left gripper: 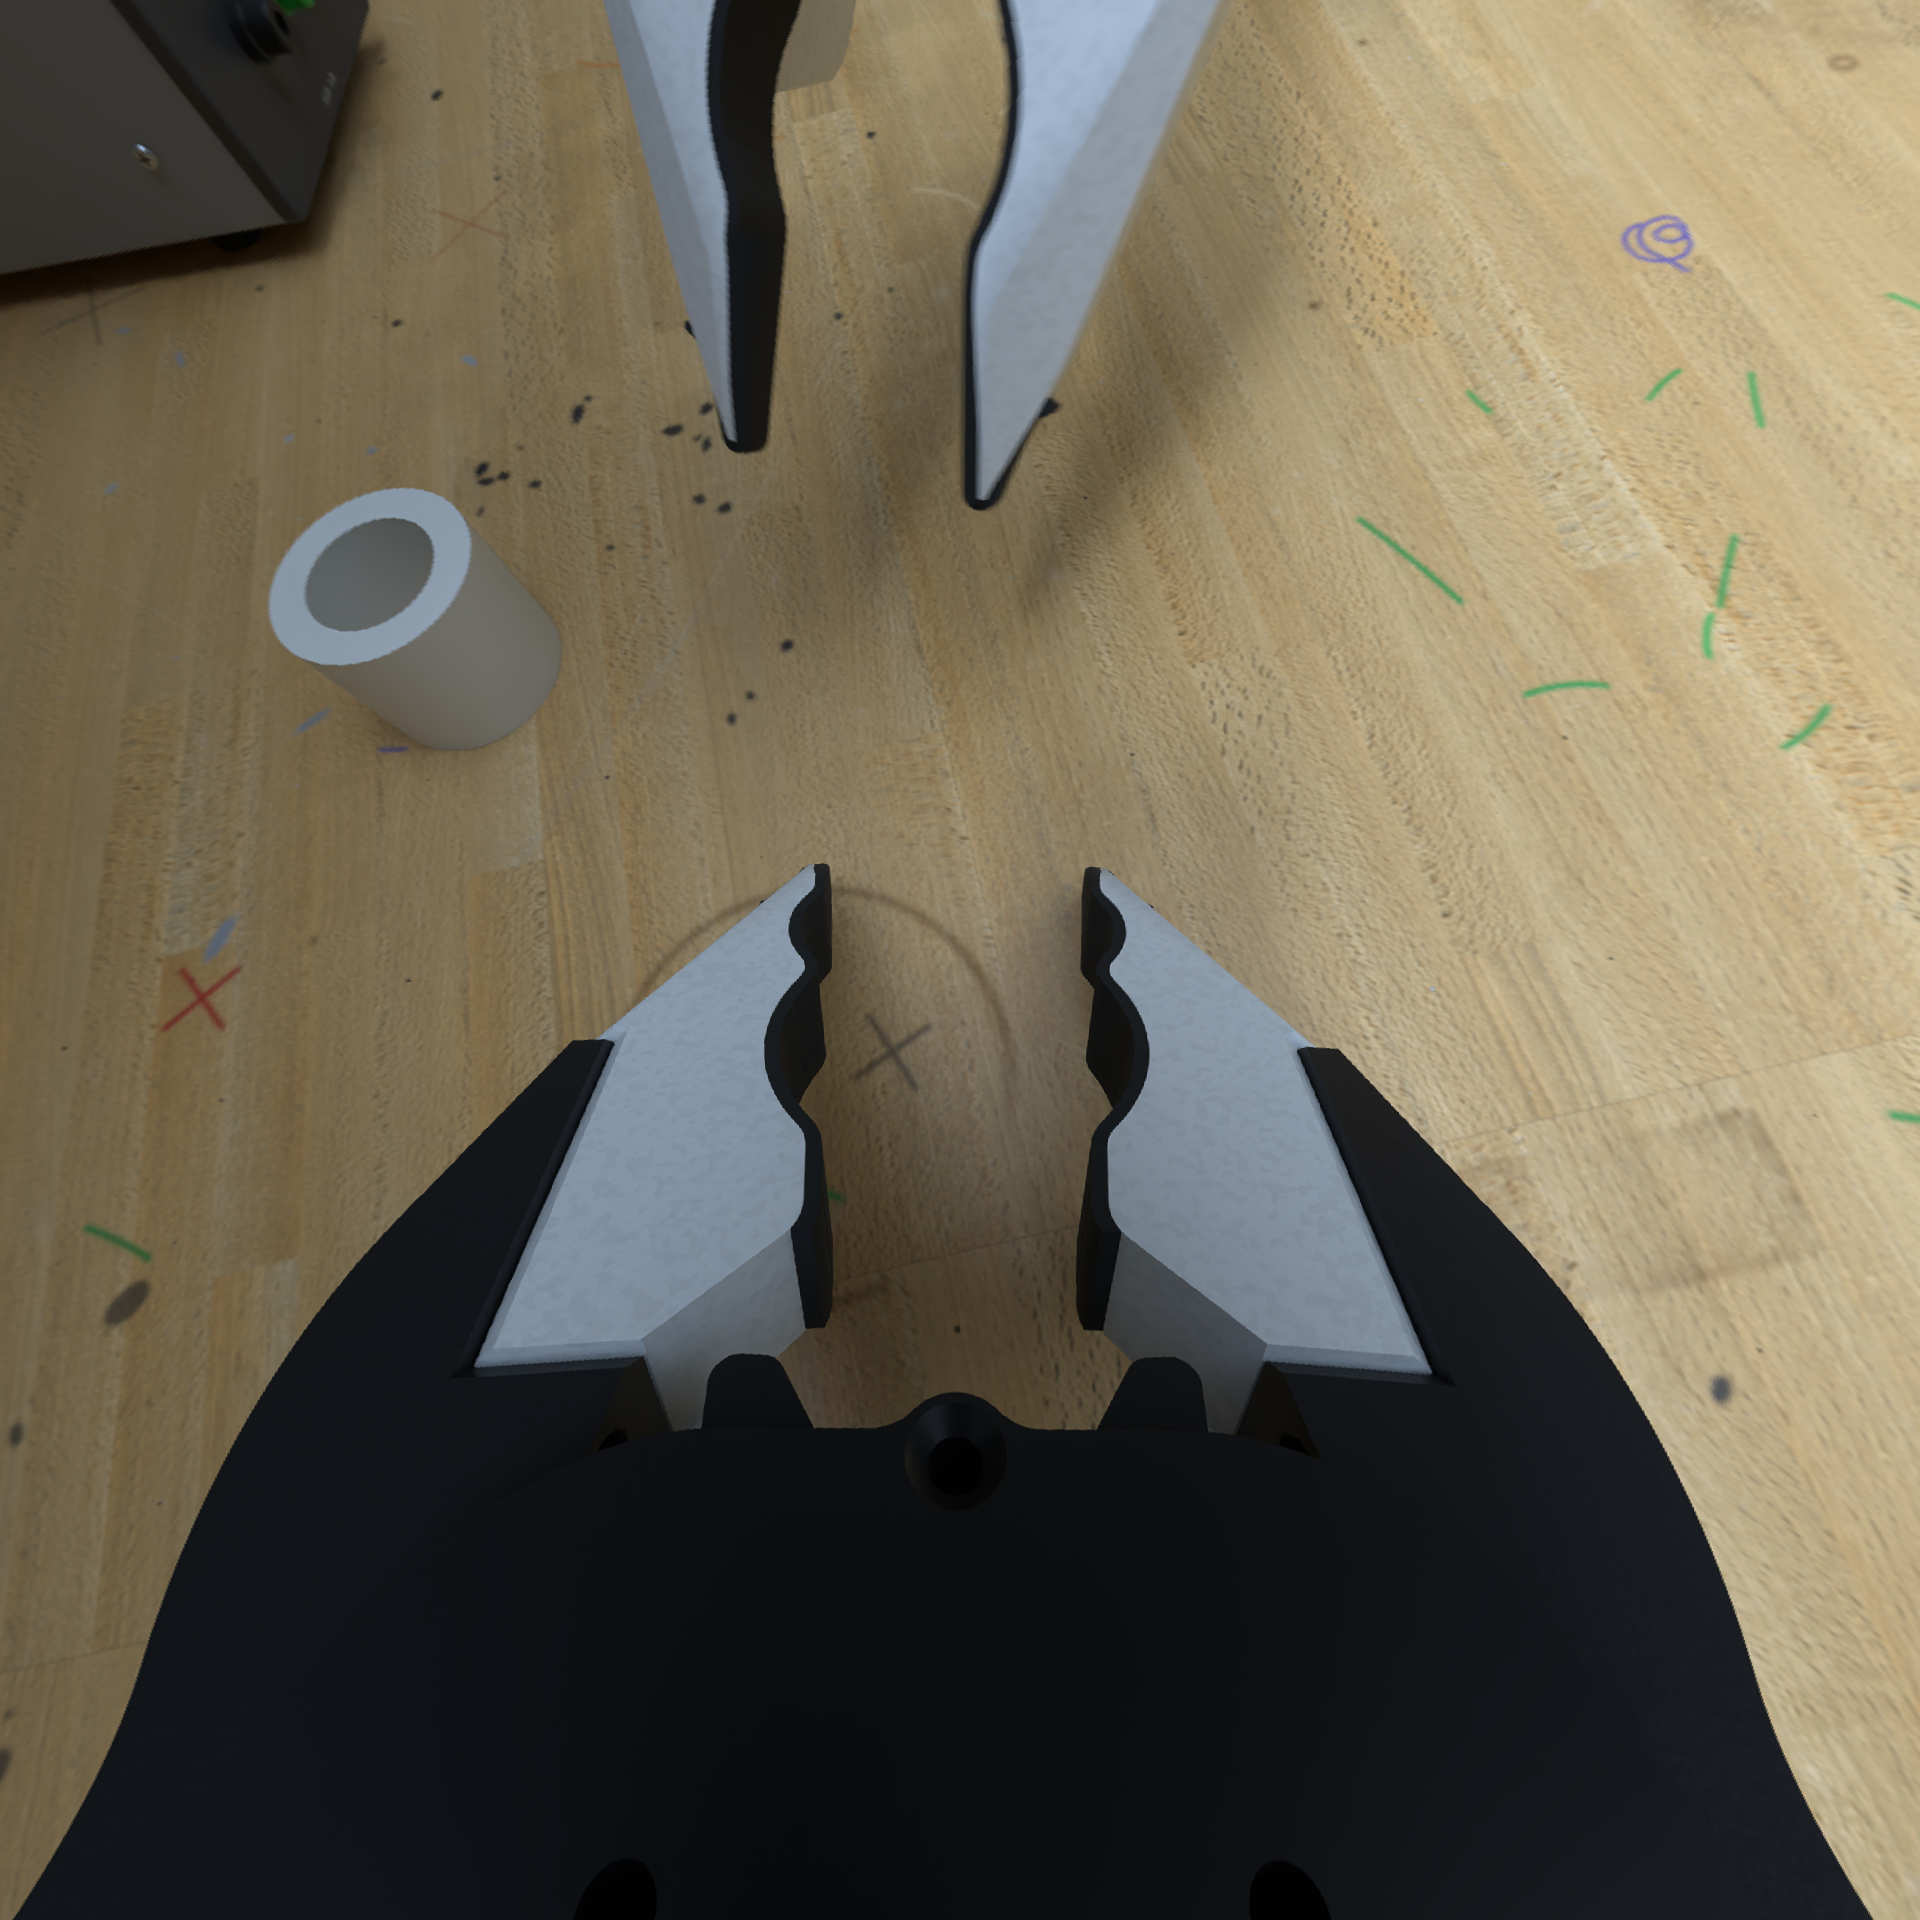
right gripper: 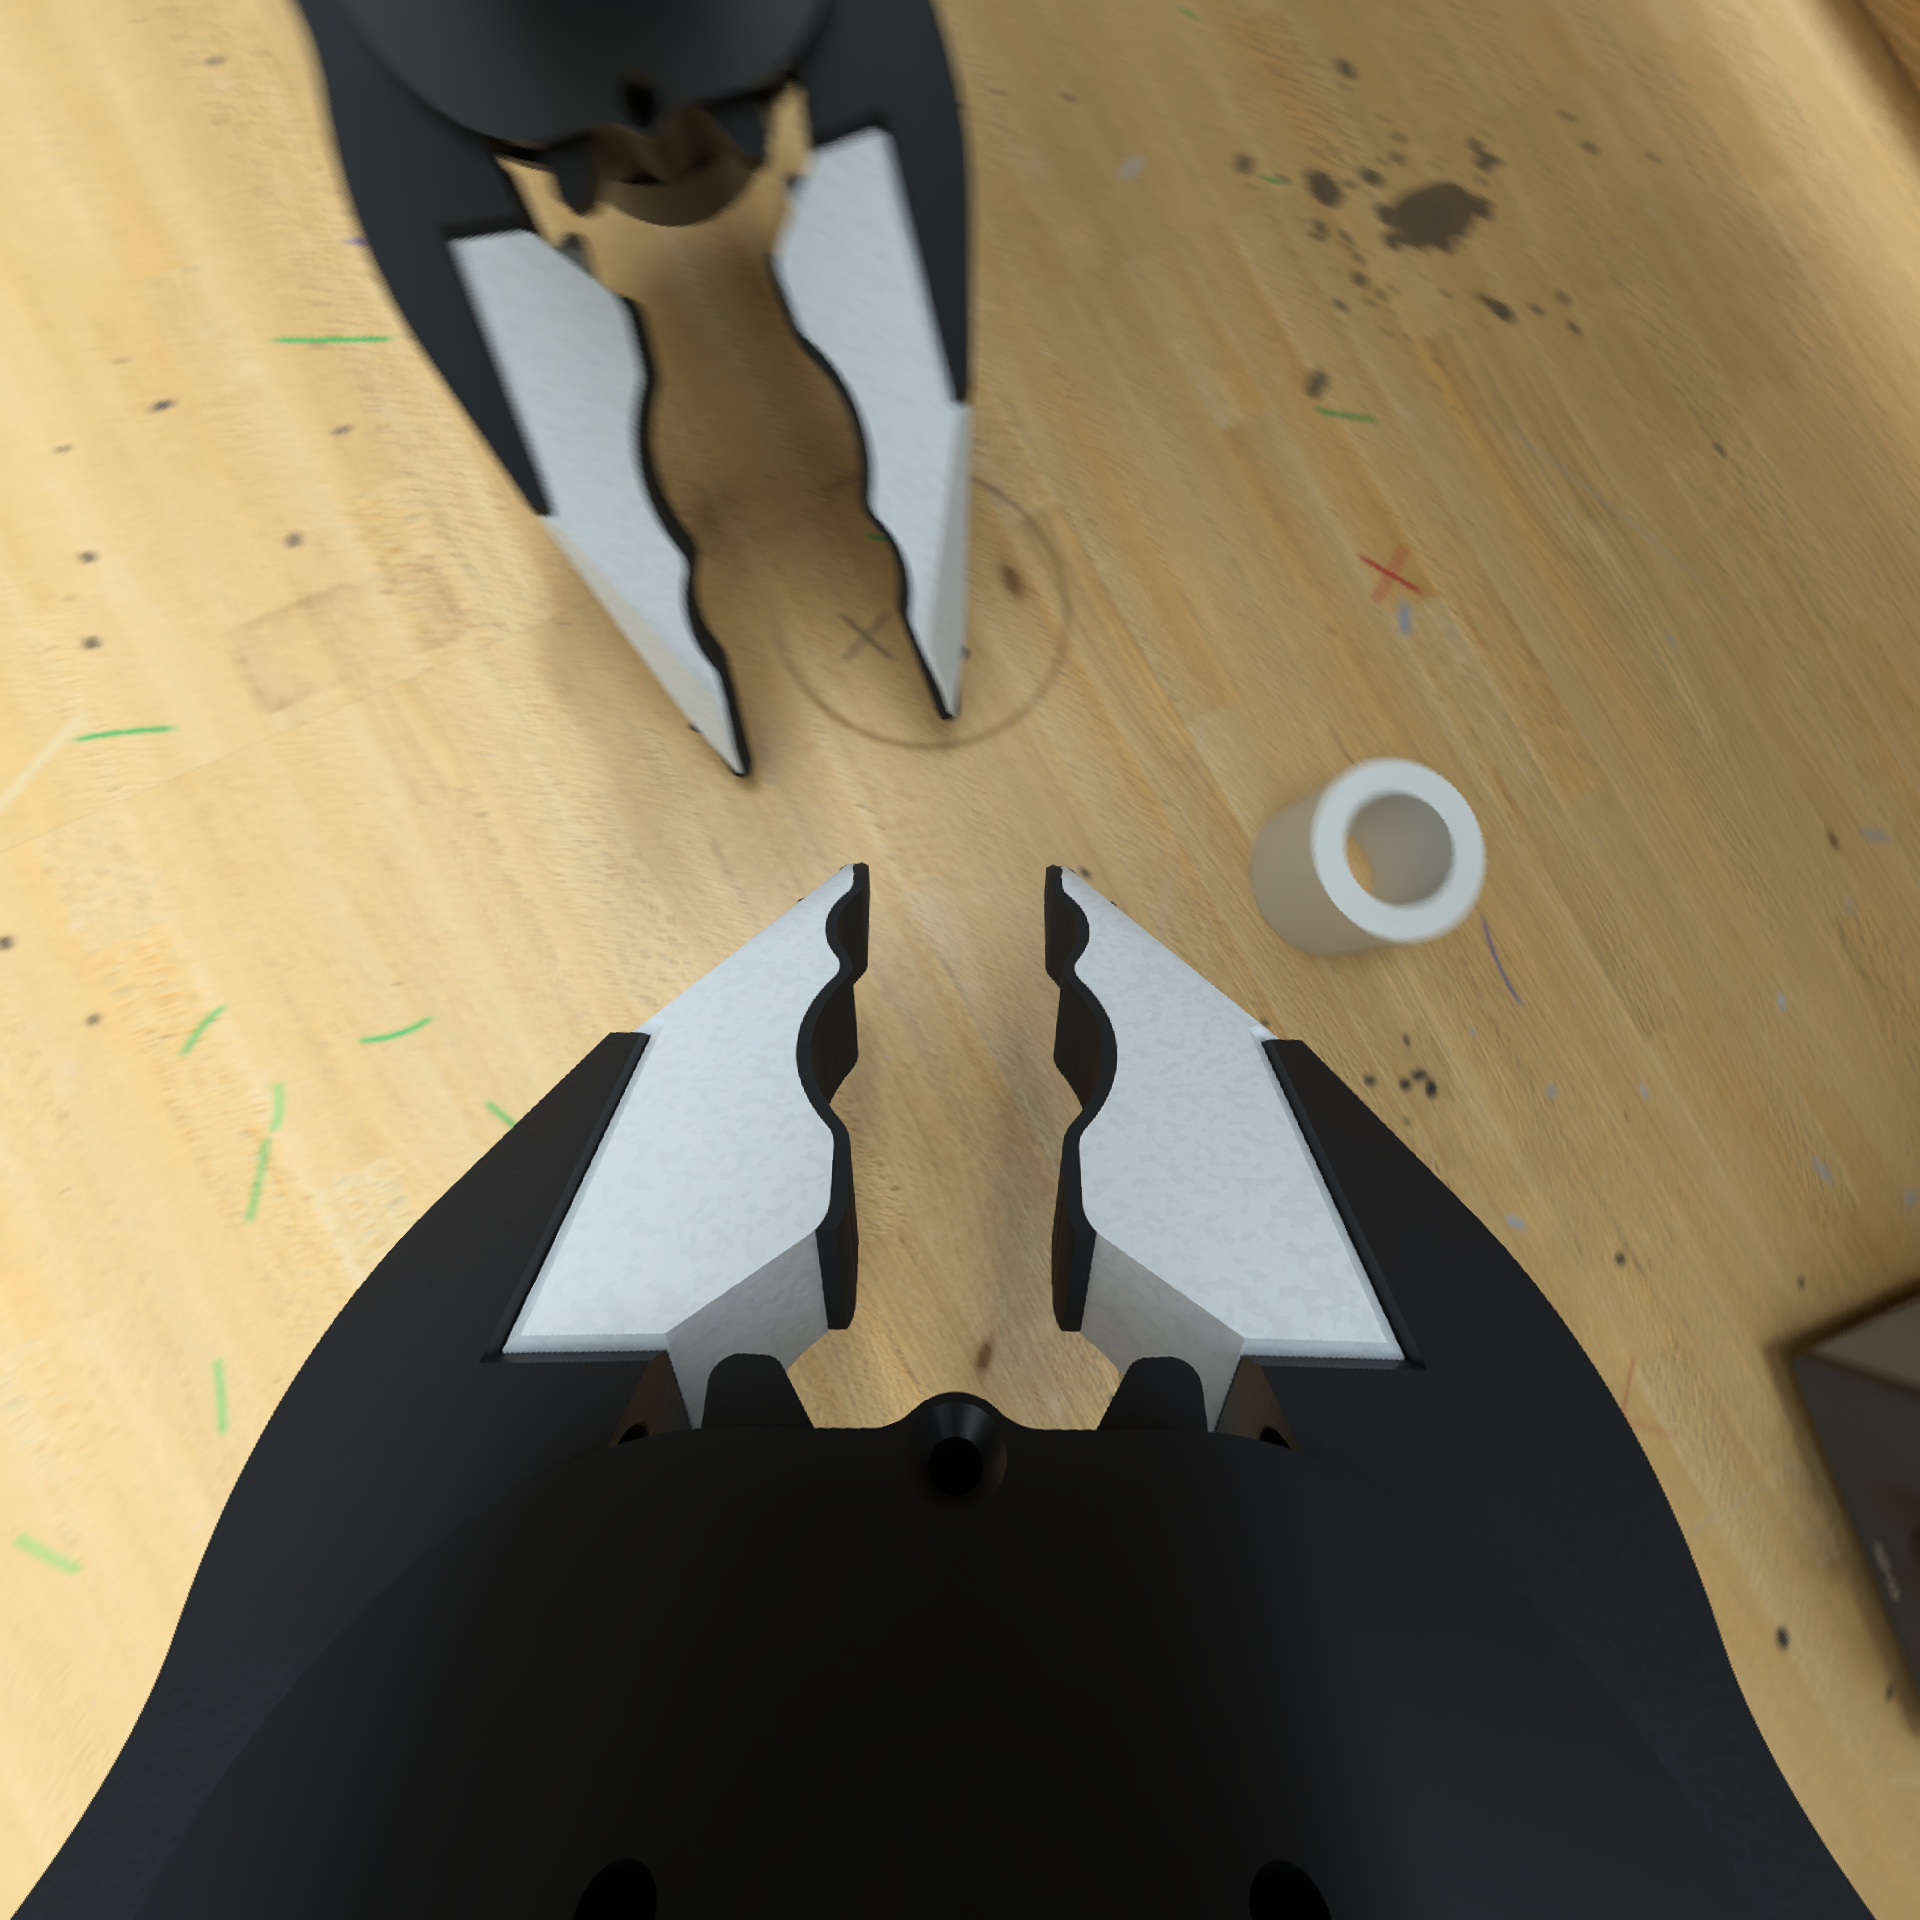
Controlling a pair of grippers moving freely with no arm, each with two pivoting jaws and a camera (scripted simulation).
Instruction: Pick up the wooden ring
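Both grippers hang with their jaws spread and nothing between them: the left gripper (left gripper: 956,883) and the right gripper (right gripper: 956,878) face each other, tips pointing down at the wooden tabletop (left gripper: 1351,831). Off to the side stands the ring (left gripper: 410,618), a pale, thick-walled short tube, upright on the table with its hole facing up, well clear of either set of fingers. From the right wrist view the ring (right gripper: 1371,868) lies just beyond and to the right of that gripper's tips. Under the left gripper a pencilled circle with a cross (left gripper: 894,1051) marks the wood. A grey box (left gripper: 156,114) stands in the far corner.
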